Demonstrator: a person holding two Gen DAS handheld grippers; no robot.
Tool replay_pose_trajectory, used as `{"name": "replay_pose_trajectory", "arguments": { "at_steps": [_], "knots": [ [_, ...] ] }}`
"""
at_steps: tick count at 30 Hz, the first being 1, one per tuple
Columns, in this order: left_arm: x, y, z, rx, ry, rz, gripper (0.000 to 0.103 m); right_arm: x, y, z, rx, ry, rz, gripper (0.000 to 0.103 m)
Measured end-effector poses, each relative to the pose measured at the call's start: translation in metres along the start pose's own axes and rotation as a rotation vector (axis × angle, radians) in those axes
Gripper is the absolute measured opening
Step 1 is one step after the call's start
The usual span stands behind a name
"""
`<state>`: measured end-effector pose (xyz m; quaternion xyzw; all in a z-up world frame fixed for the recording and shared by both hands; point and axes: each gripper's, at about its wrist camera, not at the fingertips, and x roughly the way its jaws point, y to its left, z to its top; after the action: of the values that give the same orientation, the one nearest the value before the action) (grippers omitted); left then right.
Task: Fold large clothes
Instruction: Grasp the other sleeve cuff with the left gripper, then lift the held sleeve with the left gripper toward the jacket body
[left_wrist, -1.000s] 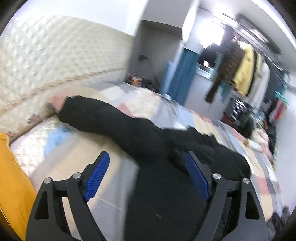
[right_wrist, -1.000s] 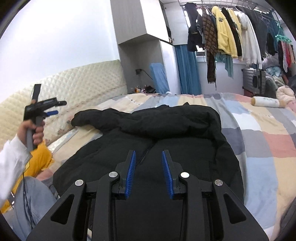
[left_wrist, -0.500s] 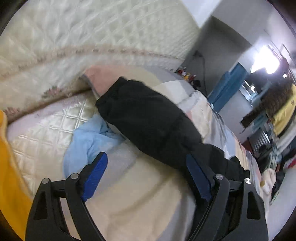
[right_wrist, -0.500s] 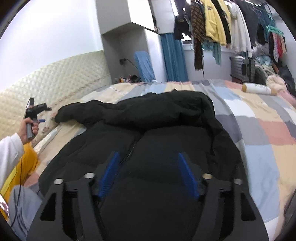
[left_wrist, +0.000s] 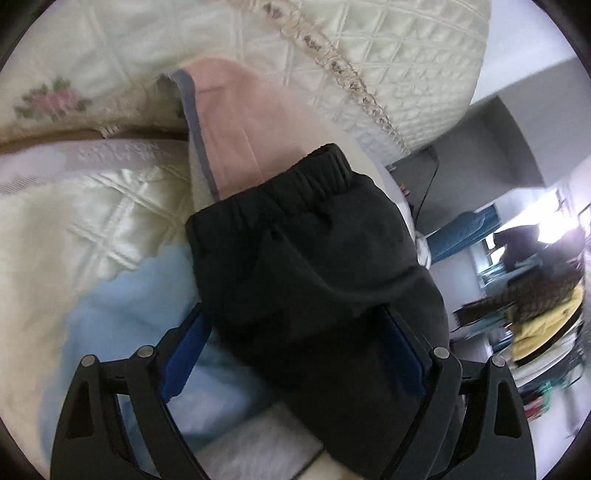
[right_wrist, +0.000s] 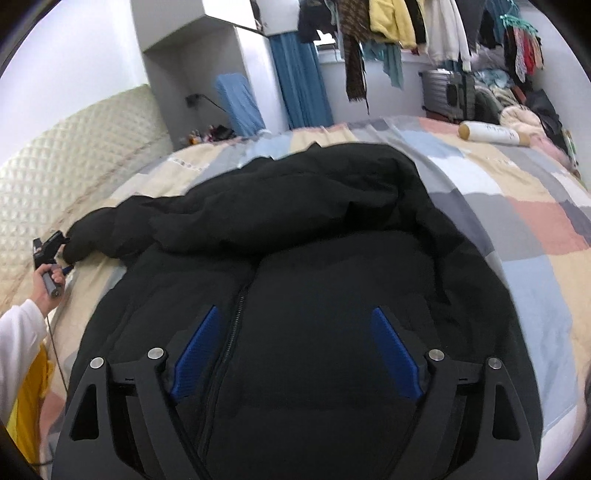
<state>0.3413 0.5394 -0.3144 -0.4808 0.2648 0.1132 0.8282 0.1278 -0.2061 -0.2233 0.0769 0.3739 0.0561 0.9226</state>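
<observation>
1. first, the left wrist view: the left gripper (left_wrist: 295, 354) stands spread wide, its blue pads (left_wrist: 186, 360) on either side of the black jacket's sleeve (left_wrist: 306, 266) near the elastic cuff (left_wrist: 314, 177); the sleeve lies between the jaws, and i cannot tell whether the pads touch it.
2. the cuff end rests on a pink cloth with a grey edge (left_wrist: 229, 122), right by the cream quilted headboard (left_wrist: 388, 48).
3. a light blue cloth (left_wrist: 122, 310) lies beside the sleeve on the cream quilted cover (left_wrist: 74, 229).
4. at the right edge of this view, hanging clothes show dimly, blurred, with a bright window behind.
5. next, the right wrist view: the right gripper (right_wrist: 295, 350) is spread, and its jaws have just been opening; nothing is pinched between its blue pads (right_wrist: 395, 354), which hang over the front of the black puffer jacket (right_wrist: 314, 266).
6. the jacket lies flat, zipper (right_wrist: 232, 328) up, on the patchwork bedspread (right_wrist: 535, 229), its hood toward the far side of the bed.
7. one sleeve reaches to the left, where the person's hand (right_wrist: 46, 286), in a white sleeve (right_wrist: 18, 339), holds the other gripper at the sleeve's end.
8. a white cylindrical bottle (right_wrist: 493, 133) lies on the far bedspread; clothes hang on a rail (right_wrist: 406, 22) above, with a blue curtain (right_wrist: 303, 81) beside.
</observation>
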Motion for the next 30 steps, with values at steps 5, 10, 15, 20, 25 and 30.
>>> {"name": "replay_pose_trajectory", "arguments": {
  "at_steps": [5, 10, 15, 20, 25, 30],
  "knots": [
    [0.006, -0.009, -0.01, 0.077, -0.017, -0.055, 0.071, 0.013, -0.002, 0.001, 0.044, 0.033, -0.059, 0.083],
    [-0.002, -0.032, -0.003, 0.2, 0.007, -0.094, 0.024, 0.006, -0.005, -0.002, 0.061, 0.026, -0.069, 0.083],
    [-0.042, -0.057, 0.014, 0.254, -0.103, -0.022, 0.006, -0.002, -0.003, -0.001, 0.034, 0.005, -0.087, 0.084],
    [-0.085, -0.081, 0.028, 0.226, -0.213, 0.058, 0.004, -0.011, -0.006, 0.0, 0.028, -0.005, -0.066, 0.086],
    [-0.117, -0.119, 0.025, 0.282, -0.259, 0.096, 0.003, -0.03, -0.005, 0.0, -0.017, -0.062, -0.045, 0.095],
    [-0.148, -0.153, 0.01, 0.367, -0.285, 0.133, 0.003, -0.047, -0.008, -0.007, -0.063, -0.109, -0.046, 0.099]
  ]
}}
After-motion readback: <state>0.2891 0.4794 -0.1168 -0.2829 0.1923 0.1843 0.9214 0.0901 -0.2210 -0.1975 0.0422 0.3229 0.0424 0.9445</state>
